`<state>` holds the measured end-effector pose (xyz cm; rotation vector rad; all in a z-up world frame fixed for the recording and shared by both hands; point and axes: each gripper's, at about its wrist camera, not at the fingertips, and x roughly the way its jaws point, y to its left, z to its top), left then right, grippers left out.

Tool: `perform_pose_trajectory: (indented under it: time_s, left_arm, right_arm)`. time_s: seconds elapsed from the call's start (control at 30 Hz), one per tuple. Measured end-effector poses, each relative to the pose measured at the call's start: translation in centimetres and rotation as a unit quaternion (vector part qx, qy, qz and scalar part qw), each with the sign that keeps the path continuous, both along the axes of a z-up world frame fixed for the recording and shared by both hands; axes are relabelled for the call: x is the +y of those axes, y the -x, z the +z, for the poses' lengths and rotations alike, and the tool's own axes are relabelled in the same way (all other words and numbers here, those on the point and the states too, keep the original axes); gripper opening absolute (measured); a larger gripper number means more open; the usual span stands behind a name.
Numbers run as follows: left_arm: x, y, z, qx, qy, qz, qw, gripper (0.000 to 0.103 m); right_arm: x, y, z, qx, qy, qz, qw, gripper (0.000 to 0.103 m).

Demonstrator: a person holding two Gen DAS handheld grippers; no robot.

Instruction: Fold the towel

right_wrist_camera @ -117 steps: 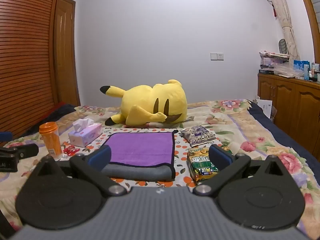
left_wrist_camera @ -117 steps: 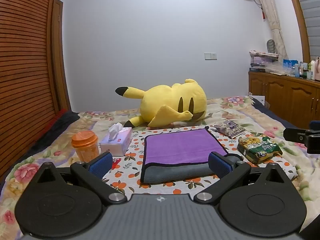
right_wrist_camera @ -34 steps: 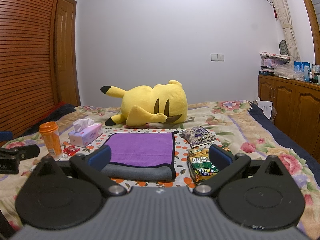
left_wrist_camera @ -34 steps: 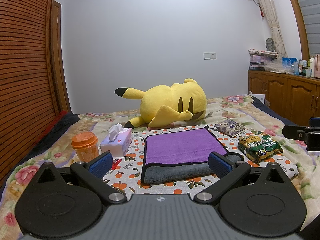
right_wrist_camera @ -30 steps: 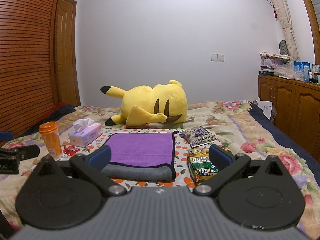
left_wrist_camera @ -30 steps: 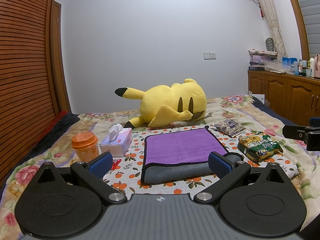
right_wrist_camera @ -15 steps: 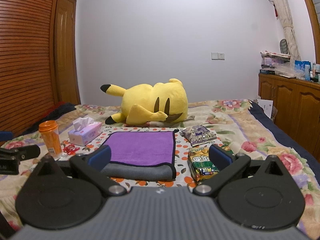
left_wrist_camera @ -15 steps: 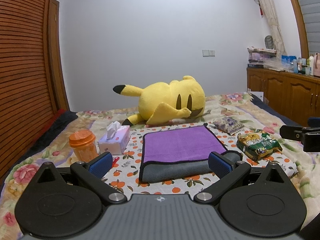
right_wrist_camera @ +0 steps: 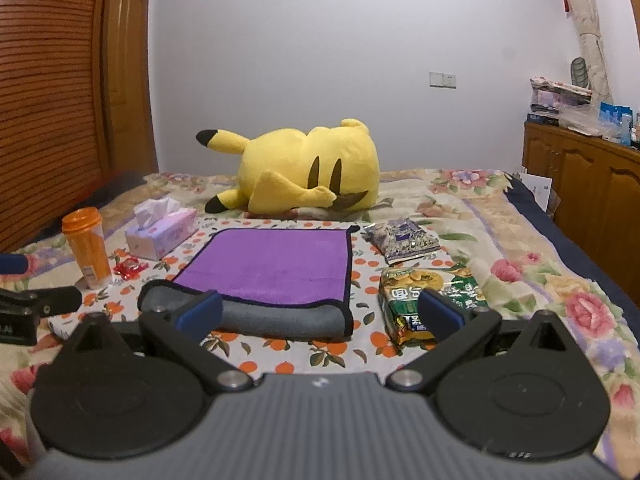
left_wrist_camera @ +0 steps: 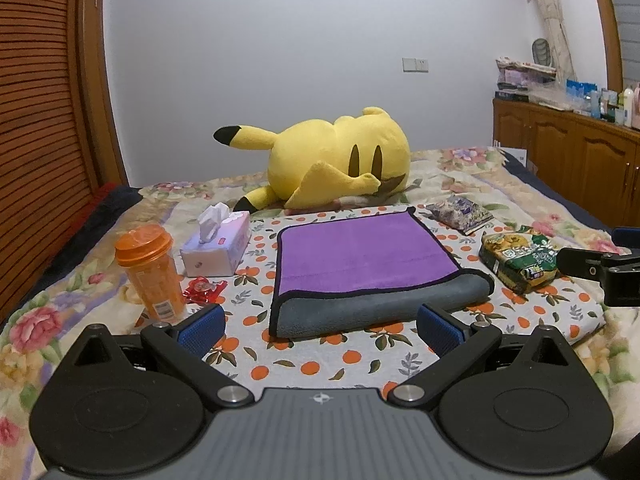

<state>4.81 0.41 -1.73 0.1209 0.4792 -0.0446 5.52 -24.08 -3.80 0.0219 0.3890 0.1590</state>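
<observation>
A purple towel (left_wrist_camera: 360,256) with a grey underside and black edging lies on the orange-print cloth on the bed, its near edge folded over so the grey side shows. It also shows in the right wrist view (right_wrist_camera: 272,264). My left gripper (left_wrist_camera: 320,330) is open and empty, hovering just short of the towel's near edge. My right gripper (right_wrist_camera: 320,316) is open and empty, near the towel's near right corner. Each gripper shows at the edge of the other's view.
A yellow plush toy (left_wrist_camera: 336,168) lies behind the towel. Left of the towel stand a tissue box (left_wrist_camera: 218,248), an orange bottle (left_wrist_camera: 150,272) and a red wrapper (left_wrist_camera: 204,289). Right of it lie a green snack bag (left_wrist_camera: 520,258) and a purple packet (left_wrist_camera: 460,214). A wooden cabinet (left_wrist_camera: 568,152) lines the right wall.
Both grippers have moved forward and tilted down a little toward the towel, which looms larger. Nothing on the bed has moved.
</observation>
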Motion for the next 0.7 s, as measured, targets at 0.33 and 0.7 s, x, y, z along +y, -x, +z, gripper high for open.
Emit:
perform_pose_trajectory:
  time_s: [0.33, 0.7]
  left_arm:
    - [0.3, -2.5, -0.4, 0.019, -0.002, -0.003, 0.9998, 0.103]
    - [0.6, -5.9, -1.3, 0.037, -0.007, -0.005, 0.9993, 0.103]
  right_arm:
    - [0.5, -2.3, -0.7, 0.026, 0.008, 0.012, 1.0, 0.103]
    - [1.0, -5.6, -2.2, 0.061, 0.025, 0.022, 0.998, 0.103]
